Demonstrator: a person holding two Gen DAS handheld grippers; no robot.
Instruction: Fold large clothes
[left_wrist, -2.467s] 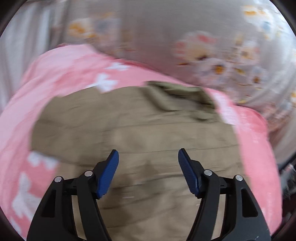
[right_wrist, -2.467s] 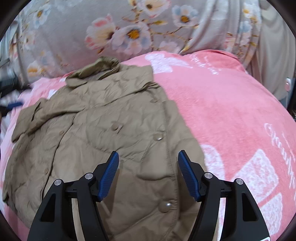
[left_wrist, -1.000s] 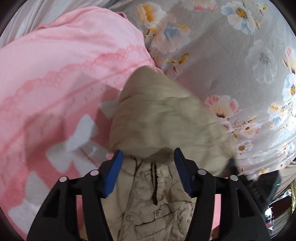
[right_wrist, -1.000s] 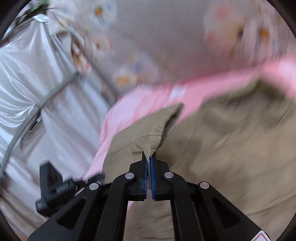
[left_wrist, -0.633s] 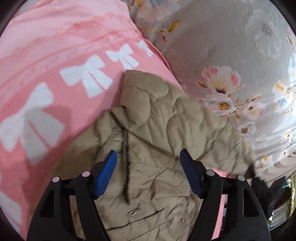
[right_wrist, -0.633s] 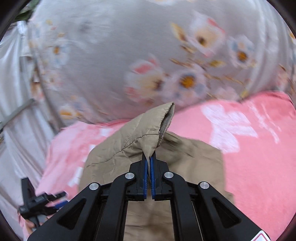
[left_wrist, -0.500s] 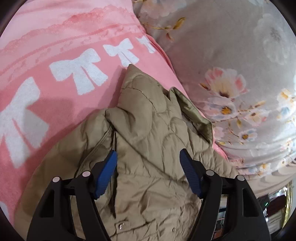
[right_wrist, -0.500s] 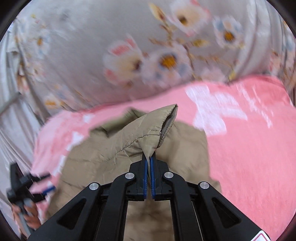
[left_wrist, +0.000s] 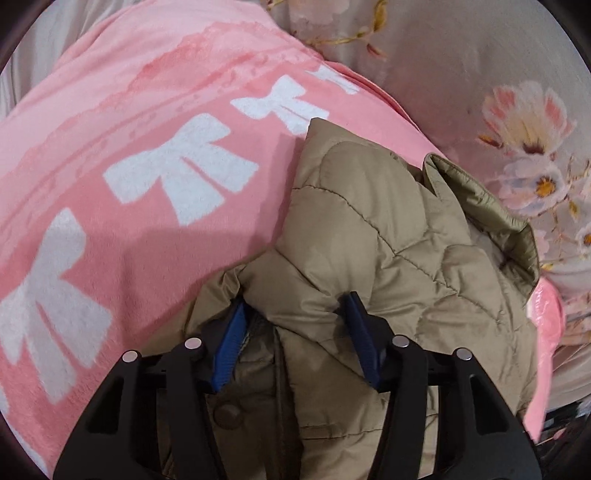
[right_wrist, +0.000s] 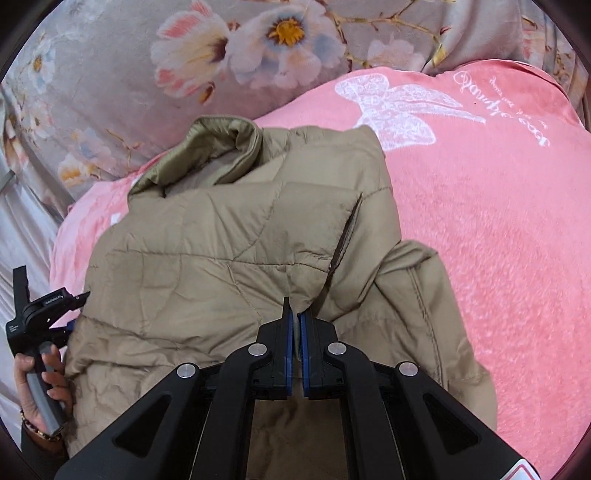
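Note:
A tan quilted jacket (left_wrist: 388, 236) lies on a pink blanket (left_wrist: 129, 122), with one part folded over the body and its collar toward the floral cover. In the left wrist view my left gripper (left_wrist: 295, 325) is open, its blue pads straddling a fold of the jacket. In the right wrist view the jacket (right_wrist: 207, 251) fills the middle; my right gripper (right_wrist: 295, 321) is shut on the edge of the folded-over part, just above the body. The left gripper (right_wrist: 40, 314) and the hand holding it show at the left edge, beside the jacket.
A grey floral cover (right_wrist: 229, 48) runs along the far side of the pink blanket (right_wrist: 491, 206). White bows (left_wrist: 177, 170) are printed on the blanket left of the jacket. Shiny grey fabric (right_wrist: 22, 236) lies at the far left.
My right gripper has carried the jacket edge over and down onto the jacket's body. My left gripper has closed in on the jacket and narrowed slightly; a fold now sits between its pads.

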